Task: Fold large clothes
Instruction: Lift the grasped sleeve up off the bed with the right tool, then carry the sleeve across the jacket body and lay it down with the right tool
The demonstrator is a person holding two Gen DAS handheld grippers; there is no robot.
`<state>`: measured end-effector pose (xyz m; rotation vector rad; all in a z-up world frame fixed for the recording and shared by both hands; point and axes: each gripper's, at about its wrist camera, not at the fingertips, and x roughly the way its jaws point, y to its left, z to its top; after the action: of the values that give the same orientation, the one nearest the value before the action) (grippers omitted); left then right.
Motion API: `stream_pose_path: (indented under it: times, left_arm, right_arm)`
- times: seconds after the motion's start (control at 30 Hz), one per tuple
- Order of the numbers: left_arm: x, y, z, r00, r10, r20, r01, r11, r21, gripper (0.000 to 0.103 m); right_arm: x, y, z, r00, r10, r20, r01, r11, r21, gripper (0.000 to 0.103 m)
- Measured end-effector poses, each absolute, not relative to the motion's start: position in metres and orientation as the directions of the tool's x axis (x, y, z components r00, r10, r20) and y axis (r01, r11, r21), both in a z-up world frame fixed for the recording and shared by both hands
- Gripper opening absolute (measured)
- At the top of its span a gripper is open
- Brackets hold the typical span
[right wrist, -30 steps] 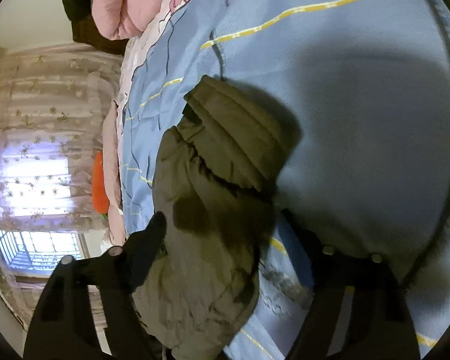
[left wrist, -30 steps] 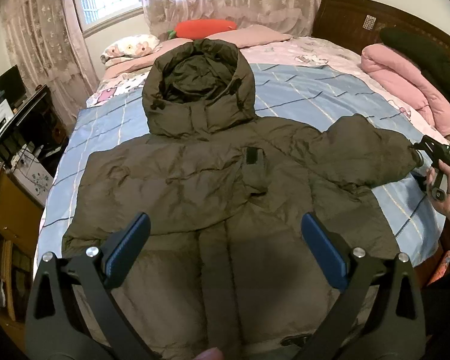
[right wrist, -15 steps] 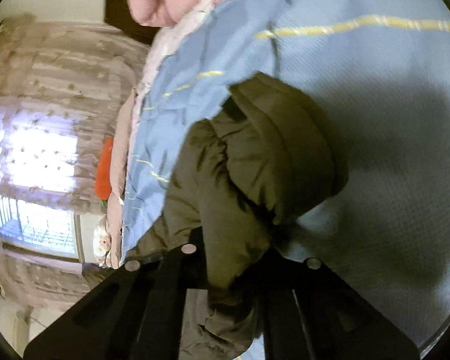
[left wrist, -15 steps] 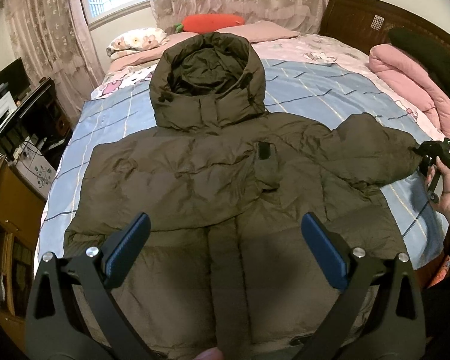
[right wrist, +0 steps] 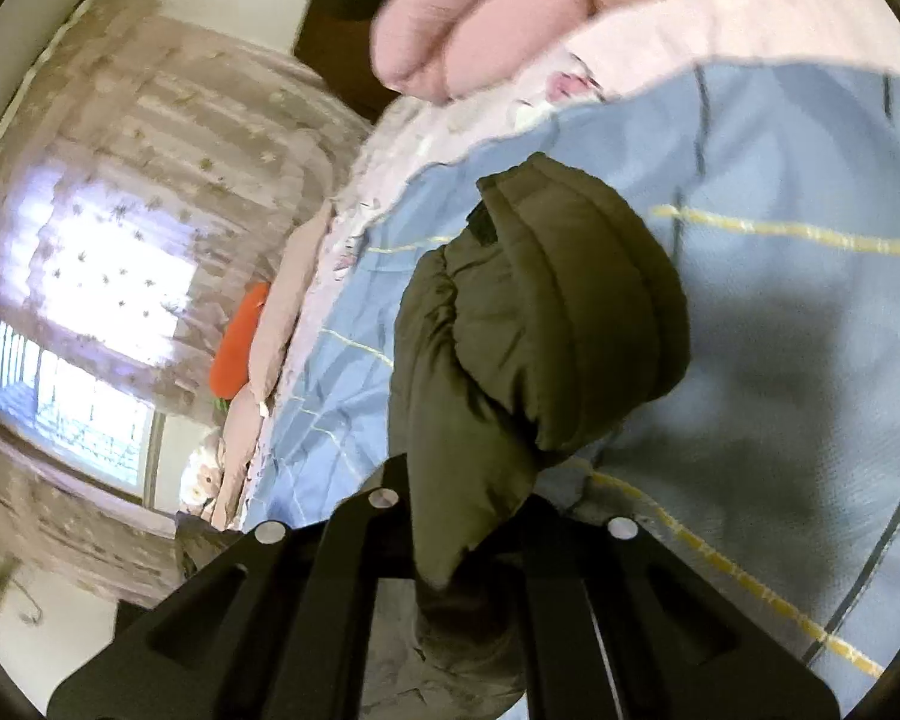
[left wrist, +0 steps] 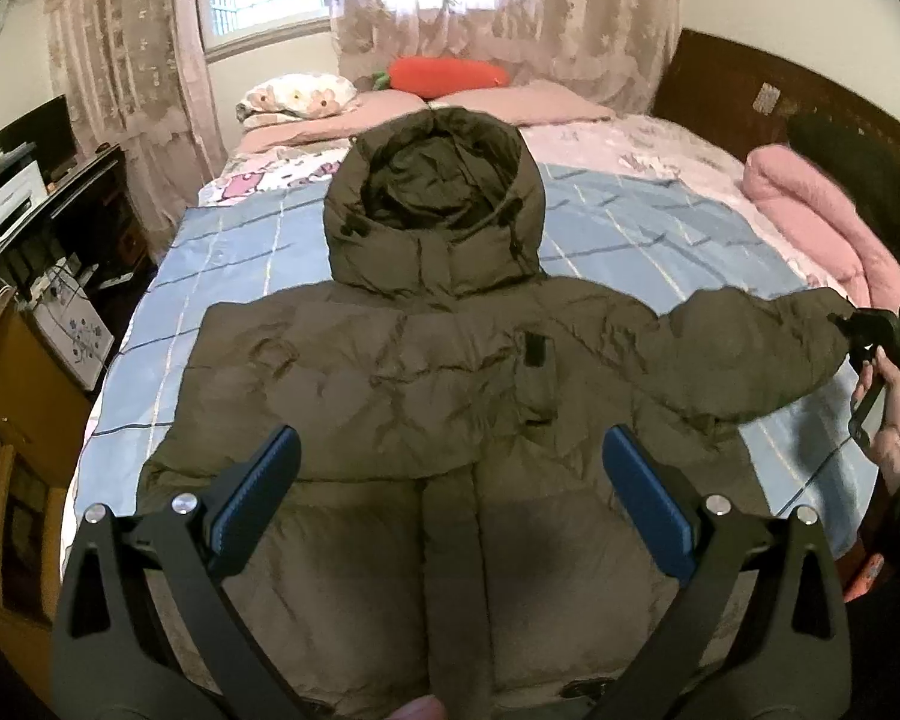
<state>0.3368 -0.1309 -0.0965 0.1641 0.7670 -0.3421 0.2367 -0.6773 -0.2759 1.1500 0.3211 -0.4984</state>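
On bed (left wrist: 222, 252): olive hooded puffer jacket (left wrist: 450, 372) flat. Right gripper (right wrist: 468, 516) jaws clamp sleeve cuff (right wrist: 546, 324); left gripper (left wrist: 450, 474) jaws wide, empty. Step: sleeve fold. Next: carry cuff across chest.

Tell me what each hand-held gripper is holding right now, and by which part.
The right hand-held gripper is shut on the jacket, gripping its sleeve near the cuff. The left hand-held gripper is open above the jacket, holding nothing.

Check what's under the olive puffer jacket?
The blue plaid blanket shows around the olive puffer jacket, over a pink printed sheet. Anything directly beneath the jacket is covered.
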Motion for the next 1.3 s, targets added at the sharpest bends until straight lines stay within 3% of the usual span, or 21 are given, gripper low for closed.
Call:
stream_pose_path:
  times: [0.53,0.77,1.03,1.3]
  left_arm:
    - [0.334,-0.057,-0.034,0.762,-0.247,-0.599,0.224,0.968,-0.114,0.101]
    - [0.341,-0.027,-0.028,0.766,-0.208,-0.608,0.158,0.978,-0.135,0.101]
    - [0.337,-0.005,-0.012,0.797,-0.199,-0.570,0.129,0.979,-0.160,0.101]
    - [0.340,0.015,-0.004,0.813,-0.182,-0.553,0.095,0.979,-0.182,0.101]
  right_arm:
    - [0.268,-0.619,-0.147,0.862,-0.265,-0.432,0.503,0.560,0.659,0.003]
    - [0.297,-0.562,-0.101,0.822,-0.310,-0.478,0.542,0.683,0.489,0.003]
    - [0.334,-0.465,-0.063,0.818,-0.299,-0.490,0.469,0.842,0.268,0.003]
    - [0.358,-0.373,-0.039,0.845,-0.200,-0.497,0.333,0.922,0.195,0.003]
